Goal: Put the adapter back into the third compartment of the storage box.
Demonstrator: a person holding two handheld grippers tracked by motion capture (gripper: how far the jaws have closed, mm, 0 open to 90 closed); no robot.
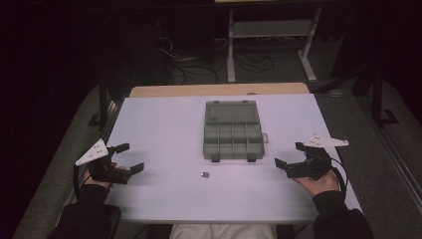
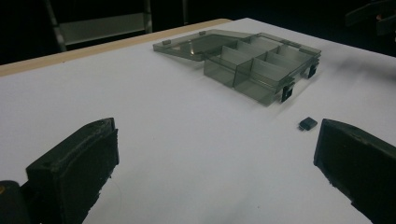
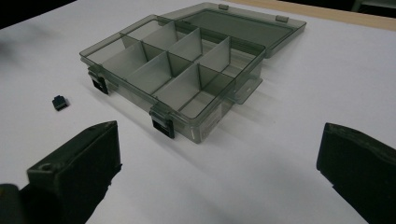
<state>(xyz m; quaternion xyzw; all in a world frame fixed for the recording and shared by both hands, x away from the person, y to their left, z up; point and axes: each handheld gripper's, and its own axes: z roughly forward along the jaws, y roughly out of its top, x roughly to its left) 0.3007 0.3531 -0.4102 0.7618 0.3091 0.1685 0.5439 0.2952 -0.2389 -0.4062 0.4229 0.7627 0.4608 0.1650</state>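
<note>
Flanking one open organiser box [image 1: 232, 130] (eight compartments), one small black part [image 1: 204, 175], two wide-open grippers [image 1: 128, 160] [image 1: 290, 156].

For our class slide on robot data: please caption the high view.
Open grippers, left and right, flank an open, empty divided box and a small dark part on a white table.

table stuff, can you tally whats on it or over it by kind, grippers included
organizer box, lid open: 1
small dark part on the white table: 1
grippers, left gripper and right gripper, both open: 2
total: 4
</note>
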